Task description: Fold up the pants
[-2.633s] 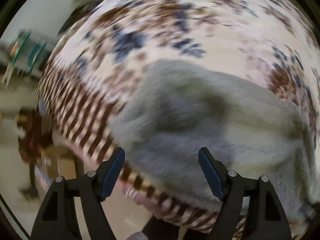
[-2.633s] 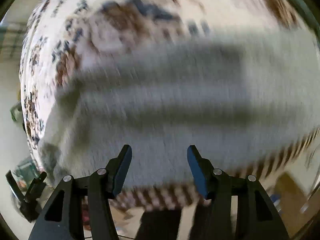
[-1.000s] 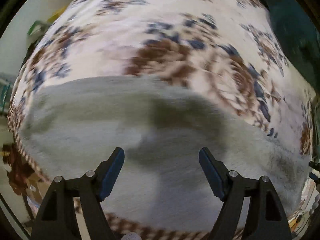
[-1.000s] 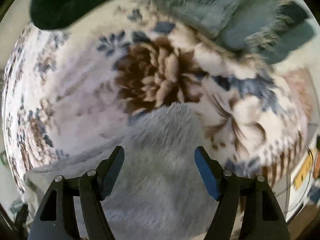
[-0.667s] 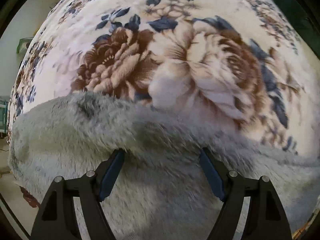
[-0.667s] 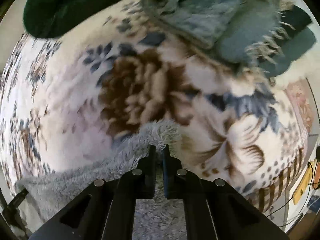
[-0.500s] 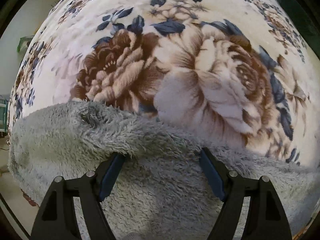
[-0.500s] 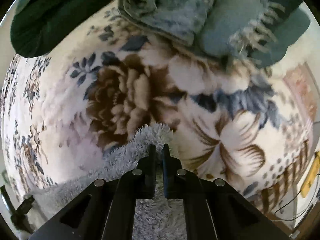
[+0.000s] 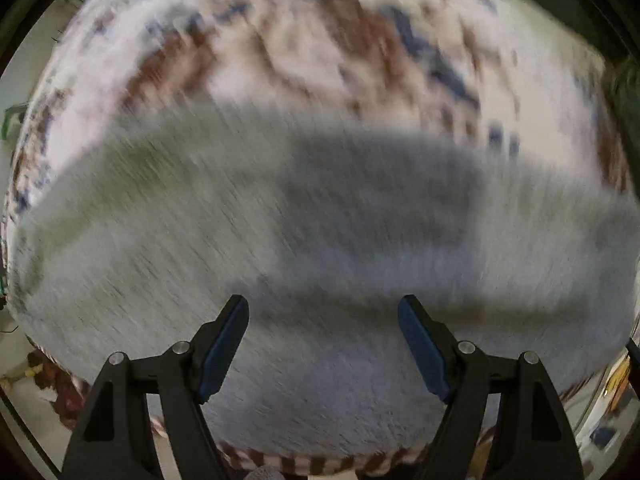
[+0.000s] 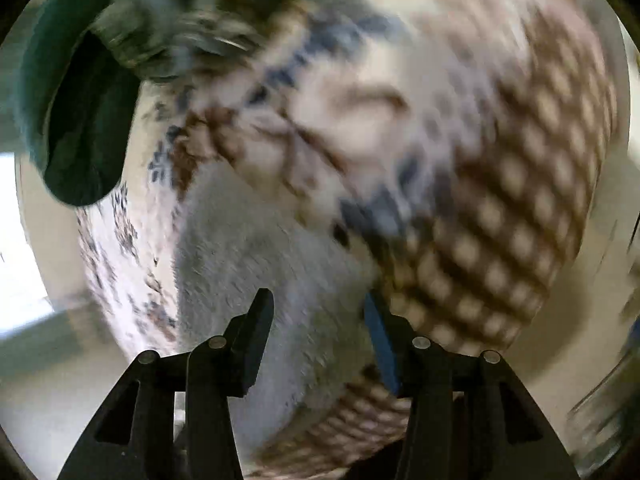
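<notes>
Grey fluffy pants [image 9: 280, 248] lie flat on a floral blanket [image 9: 320, 60] and fill the lower half of the blurred left wrist view. My left gripper [image 9: 322, 320] is open and empty above them. In the right wrist view the pants [image 10: 256, 264] run from the middle down to the blanket's near edge. My right gripper [image 10: 318, 312] is open and empty over that end of the pants. Both views are motion-blurred.
A dark green garment [image 10: 76, 120] and a pile of blue-grey denim clothes [image 10: 192, 12] lie at the far left of the blanket [image 10: 480, 160]. The blanket's striped and checked border hangs over the bed edge [image 9: 320, 460]. Floor and clutter show beyond.
My right gripper was shut on the pants' corner half a second ago; it has opened, let go and swung away. My left gripper stayed open and pulled back from the pants' far edge.
</notes>
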### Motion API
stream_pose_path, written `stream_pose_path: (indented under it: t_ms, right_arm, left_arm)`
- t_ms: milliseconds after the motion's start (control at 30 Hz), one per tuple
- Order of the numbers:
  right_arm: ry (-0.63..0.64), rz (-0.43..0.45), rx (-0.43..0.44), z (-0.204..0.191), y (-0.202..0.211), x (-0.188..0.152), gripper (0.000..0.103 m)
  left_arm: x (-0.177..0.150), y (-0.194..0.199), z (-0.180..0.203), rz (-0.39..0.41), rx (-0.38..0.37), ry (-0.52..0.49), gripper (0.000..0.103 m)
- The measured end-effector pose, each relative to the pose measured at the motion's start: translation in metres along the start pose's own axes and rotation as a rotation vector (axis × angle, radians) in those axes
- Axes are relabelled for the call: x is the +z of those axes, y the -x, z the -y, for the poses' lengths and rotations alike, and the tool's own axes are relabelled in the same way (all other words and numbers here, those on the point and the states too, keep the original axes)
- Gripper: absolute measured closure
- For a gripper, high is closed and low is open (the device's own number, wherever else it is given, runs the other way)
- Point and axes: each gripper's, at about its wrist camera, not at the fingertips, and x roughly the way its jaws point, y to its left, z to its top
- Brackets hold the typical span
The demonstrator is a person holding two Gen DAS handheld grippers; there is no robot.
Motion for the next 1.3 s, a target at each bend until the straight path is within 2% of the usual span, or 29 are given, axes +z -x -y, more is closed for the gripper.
stream_pose_path:
  t_ms: [67, 133, 233, 267, 300, 333, 400, 433, 467, 500, 567, 633, 700, 733, 767, 833, 900, 1000, 1067, 1167, 1300]
  right_arm:
    - [-0.108, -0.004, 0.046, 0.023, -0.011, -0.011, 0.053]
    - [-0.238, -0.001, 0.147, 0.049, -0.019, -0.028, 0.053]
    - [-0.402, -0.029, 0.322, 0.080, -0.043, -0.053, 0.053]
    - [-0.441, -0.037, 0.413, 0.086, -0.052, -0.058, 0.053]
    - [-0.454, -0.046, 0.499, 0.088, -0.065, -0.060, 0.053]
    - [-0.452, -0.037, 0.520, 0.088, -0.070, -0.060, 0.053]
    - [-0.409, 0.034, 0.602, 0.078, -0.072, -0.055, 0.054]
    - [-0.374, 0.082, 0.589, 0.070, -0.065, -0.052, 0.058]
    - [-0.330, 0.146, 0.584, 0.062, -0.052, -0.050, 0.073]
    - [-0.259, 0.237, 0.570, 0.050, -0.029, -0.049, 0.082]
    - [-0.183, 0.328, 0.563, 0.038, 0.003, -0.047, 0.086]
    - [-0.104, 0.376, 0.431, 0.033, 0.028, -0.043, 0.088]
    - [-0.025, 0.358, 0.247, 0.028, 0.038, -0.036, 0.087]
    - [-0.011, 0.324, 0.215, 0.030, 0.040, -0.032, 0.087]
    - [-0.007, 0.280, 0.223, 0.029, 0.039, -0.030, 0.086]
    - [0.001, 0.247, 0.264, 0.028, 0.044, -0.027, 0.074]
    - [0.008, 0.227, 0.259, 0.017, 0.036, -0.025, 0.064]
    - [-0.011, 0.198, 0.177, 0.007, 0.016, -0.009, 0.063]
    - [-0.044, 0.166, 0.089, 0.006, -0.004, -0.007, 0.063]
    - [-0.015, 0.219, 0.011, -0.008, -0.011, -0.014, 0.097]
    - [0.024, 0.302, -0.003, -0.022, 0.020, -0.035, 0.099]
  left_arm:
    - [-0.008, -0.022, 0.006, -0.065, -0.006, 0.015, 0.027]
    - [-0.010, -0.030, 0.009, -0.076, 0.000, 0.015, 0.027]
    - [-0.005, -0.033, 0.014, -0.075, 0.010, 0.009, 0.027]
    - [-0.002, -0.033, 0.016, -0.075, 0.010, 0.008, 0.027]
    - [0.004, -0.034, 0.018, -0.081, 0.014, 0.004, 0.027]
    - [0.009, -0.035, 0.018, -0.085, 0.014, 0.005, 0.027]
    - [0.024, -0.036, 0.017, -0.095, 0.015, 0.005, 0.027]
    - [0.028, -0.036, 0.019, -0.098, 0.019, 0.000, 0.027]
    - [0.035, -0.036, 0.022, -0.097, 0.021, -0.003, 0.027]
    - [0.037, -0.036, 0.022, -0.095, 0.024, -0.009, 0.027]
    - [0.044, -0.037, 0.027, -0.096, 0.029, -0.015, 0.027]
    - [0.048, -0.037, 0.027, -0.096, 0.027, -0.012, 0.027]
    - [0.046, -0.040, 0.028, -0.097, 0.025, -0.005, 0.027]
    - [0.047, -0.041, 0.029, -0.098, 0.025, -0.003, 0.027]
    - [0.045, -0.041, 0.030, -0.098, 0.026, -0.003, 0.027]
    - [0.047, -0.043, 0.033, -0.100, 0.029, 0.000, 0.027]
    - [0.048, -0.045, 0.035, -0.098, 0.027, 0.002, 0.026]
    - [0.040, -0.049, 0.030, -0.096, 0.025, 0.004, 0.025]
    - [0.036, -0.055, 0.020, -0.095, 0.023, 0.002, 0.025]
    - [0.029, -0.055, 0.015, -0.095, 0.019, 0.001, 0.025]
    - [0.025, -0.045, 0.008, -0.094, 0.009, -0.005, 0.025]
